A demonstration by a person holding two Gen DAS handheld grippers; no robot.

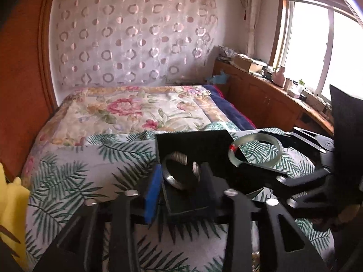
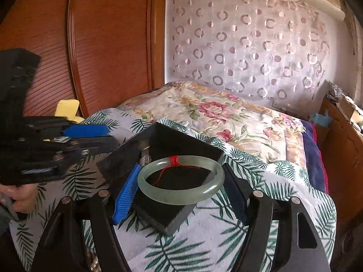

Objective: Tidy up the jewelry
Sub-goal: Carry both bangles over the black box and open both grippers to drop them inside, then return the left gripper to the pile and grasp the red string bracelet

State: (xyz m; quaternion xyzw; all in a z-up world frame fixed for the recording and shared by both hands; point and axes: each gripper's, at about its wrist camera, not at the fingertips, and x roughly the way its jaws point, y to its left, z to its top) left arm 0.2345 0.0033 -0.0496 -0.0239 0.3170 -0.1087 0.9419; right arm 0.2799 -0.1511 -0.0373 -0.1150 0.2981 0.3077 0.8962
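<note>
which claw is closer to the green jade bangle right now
Right. The right claw has the green jade bangle between its fingers, over the black tray. The left claw is beside it, around the silver bangle.

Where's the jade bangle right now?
The jade bangle sits between the right gripper fingers, over the near corner of the black tray on the bed; the left wrist view shows it right of the silver bracelet.

A bed (image 1: 127,113) fills the middle of the room, covered by a floral quilt (image 2: 226,113) and a palm-leaf blanket (image 1: 68,176). A sheer curtain (image 1: 136,40) with a ring pattern hangs on the rear wall. A reddish wooden wardrobe (image 2: 102,45) stands beside the bed. Daylight enters through a window (image 1: 317,52) above a cluttered wooden cabinet (image 1: 261,95).
</note>
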